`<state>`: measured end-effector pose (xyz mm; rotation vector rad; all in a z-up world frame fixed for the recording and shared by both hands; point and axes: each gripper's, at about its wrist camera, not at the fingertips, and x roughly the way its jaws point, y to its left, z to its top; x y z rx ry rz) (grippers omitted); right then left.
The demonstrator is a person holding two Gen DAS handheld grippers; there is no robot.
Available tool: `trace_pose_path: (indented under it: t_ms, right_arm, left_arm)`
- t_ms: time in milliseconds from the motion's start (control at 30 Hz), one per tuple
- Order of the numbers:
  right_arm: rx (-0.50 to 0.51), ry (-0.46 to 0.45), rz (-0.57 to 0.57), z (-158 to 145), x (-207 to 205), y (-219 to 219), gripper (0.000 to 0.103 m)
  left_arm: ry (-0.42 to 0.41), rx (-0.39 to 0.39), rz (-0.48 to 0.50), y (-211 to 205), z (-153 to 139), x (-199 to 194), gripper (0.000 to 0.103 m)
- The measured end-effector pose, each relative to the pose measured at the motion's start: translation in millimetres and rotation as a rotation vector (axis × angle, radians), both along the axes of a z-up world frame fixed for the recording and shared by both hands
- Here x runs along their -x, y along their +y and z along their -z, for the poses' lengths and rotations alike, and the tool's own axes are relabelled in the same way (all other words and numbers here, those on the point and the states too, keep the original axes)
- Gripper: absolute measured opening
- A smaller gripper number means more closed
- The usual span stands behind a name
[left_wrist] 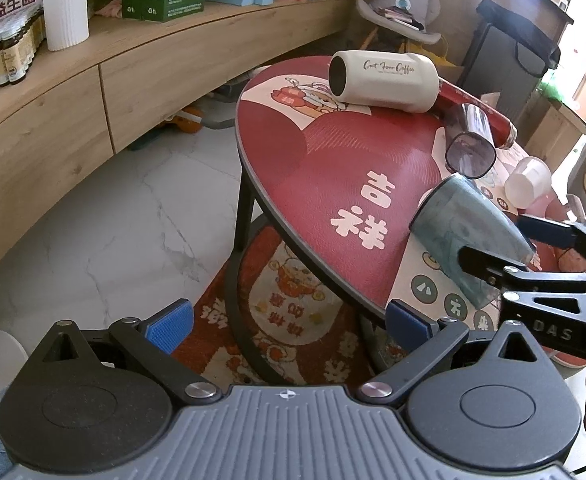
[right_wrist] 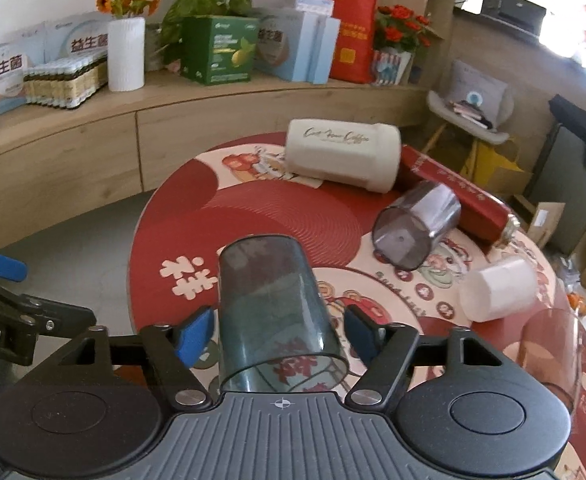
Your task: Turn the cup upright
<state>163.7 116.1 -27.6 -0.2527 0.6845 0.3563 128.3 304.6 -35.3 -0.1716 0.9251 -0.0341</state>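
Setting: round red worktop before a wooden shelf.
Cup: your blue-grey cup lies tipped, apparently empty, between the right hand-held gripper pads, which look not yet closed.
Left hand-held gripper: spread wide, holding nothing.
Next: close, then rotate it upright.

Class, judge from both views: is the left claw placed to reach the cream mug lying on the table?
Probably yes. The left claw is open and empty, off the table's near edge, and bare mat lies between it and the cream mug. The right claw is off to the side.
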Motion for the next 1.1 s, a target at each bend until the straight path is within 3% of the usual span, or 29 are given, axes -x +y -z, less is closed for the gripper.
trace_pose_path:
  t_ms: [33, 167, 533, 1100]
  right_arm:
    - [-0.003, -0.012, 0.009, -1, 2, -3, 0.079]
    - [-0.028, -0.034, 0.043, -2, 12, -15, 0.084]
    - [-0.092, -0.006, 0.135, 13, 45, -43, 0.086]
    - [-0.119, 0.021, 0.135, 26, 55, -41, 0.087]
  left_arm:
    - [-0.002, -0.005, -0.001, -1, -1, 0, 0.103]
    - [-0.015, -0.021, 0.004, -3, -6, -2, 0.103]
    - [-0.055, -0.096, 0.069, -27, -30, -21, 0.103]
    - [-0.049, -0.083, 0.091, -41, -39, -30, 0.103]
